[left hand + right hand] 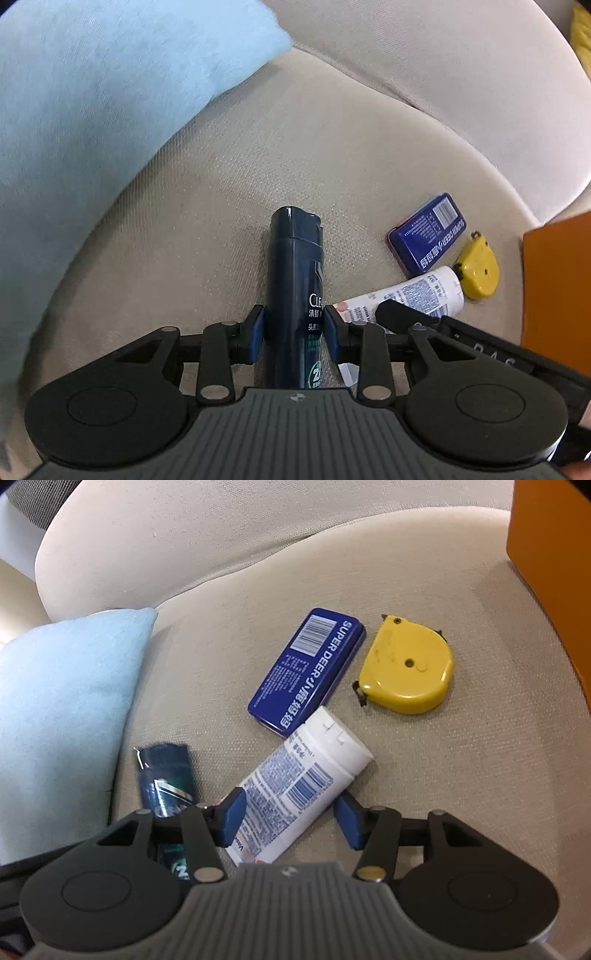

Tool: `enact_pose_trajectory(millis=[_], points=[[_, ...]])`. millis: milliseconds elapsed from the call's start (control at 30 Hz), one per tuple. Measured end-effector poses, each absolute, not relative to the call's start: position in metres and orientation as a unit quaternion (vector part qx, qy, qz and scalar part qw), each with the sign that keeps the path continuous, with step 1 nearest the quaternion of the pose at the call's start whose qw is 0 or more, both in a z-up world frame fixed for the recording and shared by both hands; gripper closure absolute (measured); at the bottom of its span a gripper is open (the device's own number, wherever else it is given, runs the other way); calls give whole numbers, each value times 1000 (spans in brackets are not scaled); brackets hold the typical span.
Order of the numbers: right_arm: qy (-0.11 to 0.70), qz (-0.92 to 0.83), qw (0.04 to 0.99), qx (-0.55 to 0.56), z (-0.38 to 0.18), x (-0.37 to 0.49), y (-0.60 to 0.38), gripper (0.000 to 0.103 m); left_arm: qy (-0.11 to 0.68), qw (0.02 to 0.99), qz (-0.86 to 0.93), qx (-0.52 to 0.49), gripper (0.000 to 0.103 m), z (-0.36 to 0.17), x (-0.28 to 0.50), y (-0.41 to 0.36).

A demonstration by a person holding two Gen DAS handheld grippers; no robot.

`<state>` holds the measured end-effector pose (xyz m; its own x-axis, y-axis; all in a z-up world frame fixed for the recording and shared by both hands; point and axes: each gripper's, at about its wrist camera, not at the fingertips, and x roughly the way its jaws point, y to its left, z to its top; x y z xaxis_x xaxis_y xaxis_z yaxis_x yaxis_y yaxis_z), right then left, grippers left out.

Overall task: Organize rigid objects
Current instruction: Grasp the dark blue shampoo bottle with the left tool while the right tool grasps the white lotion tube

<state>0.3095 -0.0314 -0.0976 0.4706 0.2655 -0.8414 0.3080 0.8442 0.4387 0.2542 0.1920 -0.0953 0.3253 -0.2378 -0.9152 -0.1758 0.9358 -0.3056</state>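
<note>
Now left tool (293, 338) grips dark bottle (295, 280) mid-body

Beige sofa seat (461, 775), tin (306, 672), tape measure (410, 668), tube (295, 786)

The dark shampoo bottle (295, 295) runs down behind the left gripper's body in the left wrist view, so its base is hidden; in the right wrist view it is blurred and its lower part sits behind the right gripper's left linkage. The white tube (295, 790) loses its near end under the right gripper's body, and in the left wrist view the right gripper's black frame covers part of it. The orange box (550, 554) is cut off by the right edge in both views. The light blue cushion (92, 129) runs off the left edge. Small print on the blue tin (306, 672) is too fine to read.
</note>
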Motion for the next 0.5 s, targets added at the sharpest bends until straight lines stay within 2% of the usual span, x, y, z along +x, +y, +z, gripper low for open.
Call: enact_pose_trajectory(millis=[67,233,333,500], points=[[510,-20,815,274,-98,309,-29,50,579,796,-20,-175,66,-96,253,190],[495,-21,829,258,-88,301,-27,68,577,798,-21,-175,66,-99,252,188],[494,-13,829,262,-81,297,-33,72,576,797,-16,-181,66,-99,250,186],[484,-8,857,177,-54,280,-37,83,581,792,-50,-182,66,-97,243,167]])
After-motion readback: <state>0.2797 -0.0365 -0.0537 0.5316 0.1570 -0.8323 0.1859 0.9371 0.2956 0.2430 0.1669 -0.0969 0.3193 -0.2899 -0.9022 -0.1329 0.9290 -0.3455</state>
